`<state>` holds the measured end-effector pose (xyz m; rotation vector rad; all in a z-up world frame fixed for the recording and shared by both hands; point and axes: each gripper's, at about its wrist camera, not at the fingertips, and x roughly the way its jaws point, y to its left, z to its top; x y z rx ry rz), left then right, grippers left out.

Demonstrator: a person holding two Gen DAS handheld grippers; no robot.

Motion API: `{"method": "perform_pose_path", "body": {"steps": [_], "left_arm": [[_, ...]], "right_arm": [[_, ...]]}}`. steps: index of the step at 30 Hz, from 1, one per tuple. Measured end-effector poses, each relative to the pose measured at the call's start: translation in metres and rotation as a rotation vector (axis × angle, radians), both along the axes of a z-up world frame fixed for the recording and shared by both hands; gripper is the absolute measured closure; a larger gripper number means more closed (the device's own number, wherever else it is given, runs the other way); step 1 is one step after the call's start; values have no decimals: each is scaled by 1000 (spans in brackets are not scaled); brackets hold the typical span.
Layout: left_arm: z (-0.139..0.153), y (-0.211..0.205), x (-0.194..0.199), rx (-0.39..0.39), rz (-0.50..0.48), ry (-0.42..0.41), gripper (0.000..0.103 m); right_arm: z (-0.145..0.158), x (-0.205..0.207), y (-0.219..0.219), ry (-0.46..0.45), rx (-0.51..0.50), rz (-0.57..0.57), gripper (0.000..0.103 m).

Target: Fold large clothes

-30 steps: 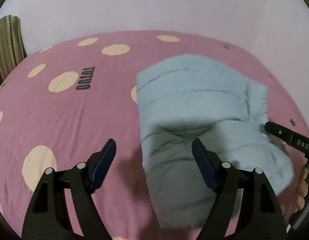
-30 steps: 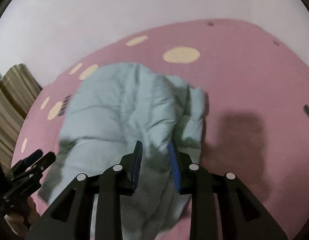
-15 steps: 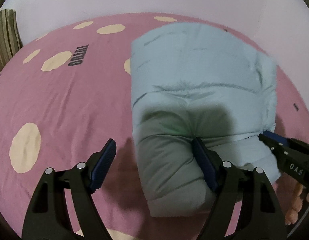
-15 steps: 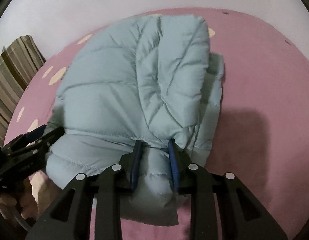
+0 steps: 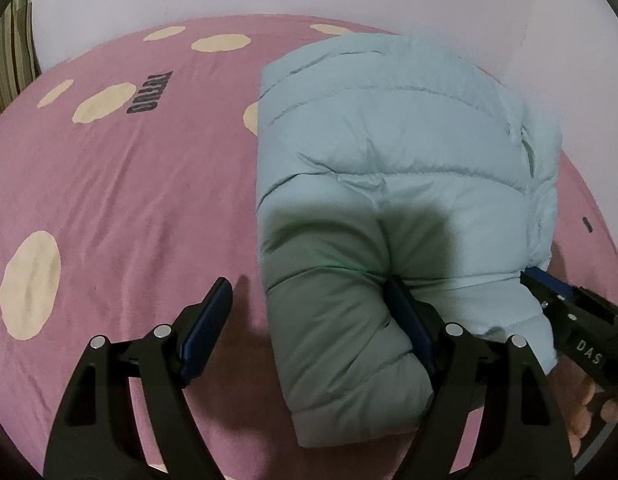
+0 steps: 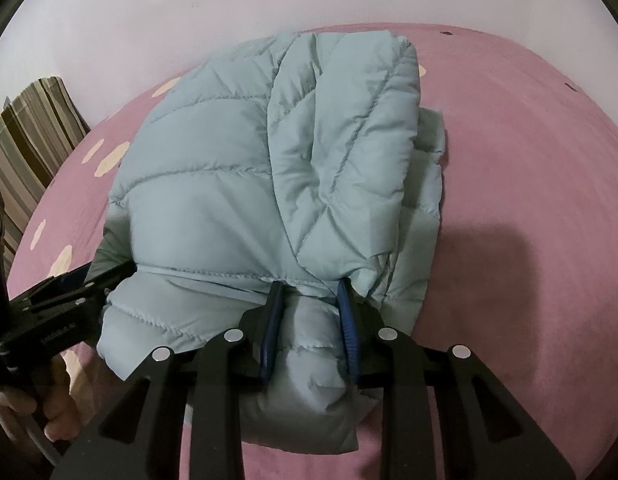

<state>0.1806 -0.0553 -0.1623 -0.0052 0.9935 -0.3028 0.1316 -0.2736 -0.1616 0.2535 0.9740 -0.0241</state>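
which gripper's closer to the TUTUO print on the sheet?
Left. The left gripper sits open at the jacket's edge on the side facing the print; the right gripper is clamped on the jacket's far side.

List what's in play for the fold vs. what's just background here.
In play:
- light blue puffer jacket, folded over on itself
- right tongs, shut on the jacket's near edge
- left tongs, open, near left corner of the jacket between the fingers
- pink bedspread, the work surface

Background:
- striped fabric at the bed's far edge
- wall
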Motion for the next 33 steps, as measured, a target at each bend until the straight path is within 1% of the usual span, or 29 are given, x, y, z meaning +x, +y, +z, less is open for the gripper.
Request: {"method": "perform_pose_path", "body": {"steps": [2, 4, 7, 9, 12, 14, 16, 18, 20, 22, 25, 26, 29, 33], "left_arm": [[4, 2, 0, -14, 2, 5, 24], [9, 2, -2, -8, -4, -3, 24], [26, 4, -5, 4, -17, -39, 25], [41, 8, -3, -8, -14, -73, 25], [63, 9, 14, -7, -21, -117, 25], [71, 4, 31, 0, -23, -127, 26], [75, -5, 51, -12, -51, -119, 31], [70, -16, 72, 5, -65, -99, 32], [59, -25, 85, 37, -72, -72, 32], [42, -32, 96, 86, -69, -38, 32], [25, -39, 101, 124, -76, -12, 32], [19, -45, 101, 149, -80, -8, 32], [6, -55, 101, 200, -88, -4, 32], [-3, -54, 105, 186, -78, 23, 32]], "right_arm": [[1, -2, -1, -1, 0, -3, 74], [5, -3, 0, -1, -6, -1, 74], [18, -5, -2, 4, -6, -5, 74], [33, -6, -5, -20, -9, -6, 74], [58, 3, -11, -89, -22, -10, 74], [66, 17, -17, -114, -23, -15, 74], [68, 35, -23, -140, -19, -24, 74], [64, 51, -28, -142, -21, -28, 74], [55, 65, -29, -131, -24, -21, 74], [42, 76, -30, -102, -38, -16, 74], [18, 90, -32, -37, -33, -21, 74], [10, 94, -34, -16, -22, -24, 74], [-6, 99, -36, 17, -11, -29, 75], [-13, 100, -39, 22, 9, -44, 75]]}}
